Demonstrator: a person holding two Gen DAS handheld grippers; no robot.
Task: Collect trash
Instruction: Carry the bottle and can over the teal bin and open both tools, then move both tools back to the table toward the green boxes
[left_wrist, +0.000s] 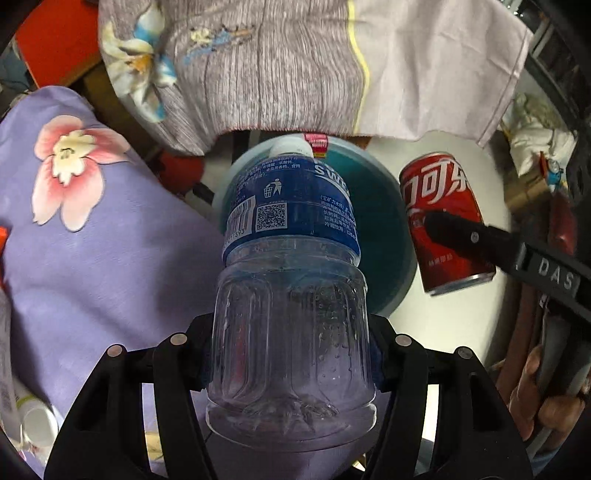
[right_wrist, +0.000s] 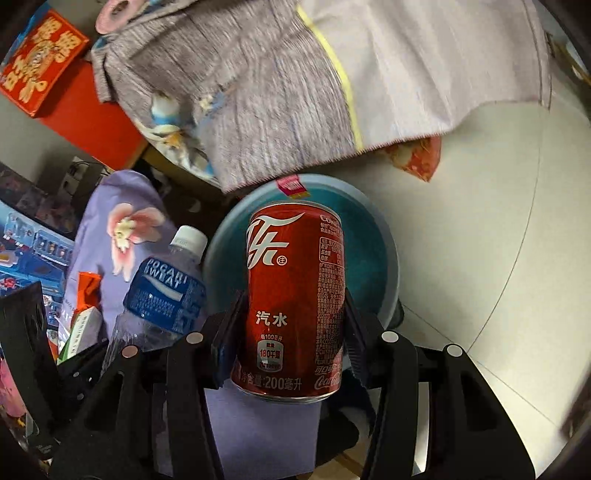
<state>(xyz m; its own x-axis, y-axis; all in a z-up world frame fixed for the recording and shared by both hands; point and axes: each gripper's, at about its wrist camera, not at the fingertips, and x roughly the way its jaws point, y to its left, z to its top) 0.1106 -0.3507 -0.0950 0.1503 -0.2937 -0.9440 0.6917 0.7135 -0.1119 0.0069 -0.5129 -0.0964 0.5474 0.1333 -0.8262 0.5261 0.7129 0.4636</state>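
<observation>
Our left gripper is clamped around the lower body of an empty plastic bottle, cap pointing forward, and our right gripper has its fingers pressed to both sides of a red cola can. Both pieces are lifted and held over a teal bin that stands on the pale floor under the hanging bedsheet. We judge the picking up done for these two; dropping them in is left. Wrappers beside the purple floral pillow may be more trash to gather.
</observation>
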